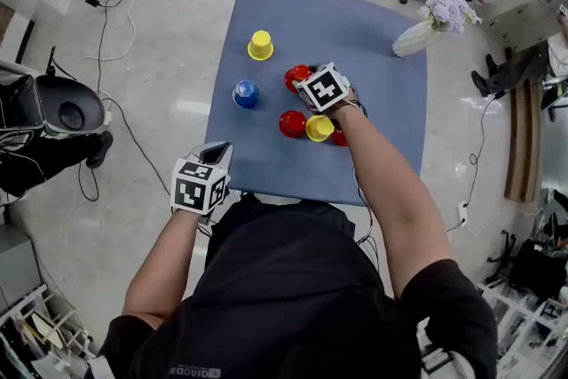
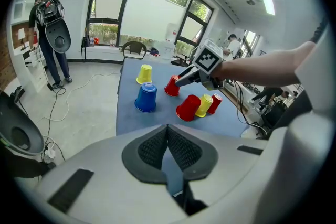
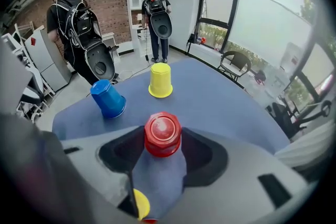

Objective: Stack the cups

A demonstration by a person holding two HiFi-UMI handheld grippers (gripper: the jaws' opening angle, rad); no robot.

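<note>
An upside-down red cup stands on the blue table between the wide-apart jaws of the right gripper, a blue cup left of it, a yellow cup beyond it, and the left gripper, jaws together and empty, well apart from it.

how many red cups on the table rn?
3. One red plastic cup stands between the right gripper's jaws; a second sits nearer the person, left of a yellow plastic cup; the third is right of that yellow cup, partly hidden under the arm.
</note>
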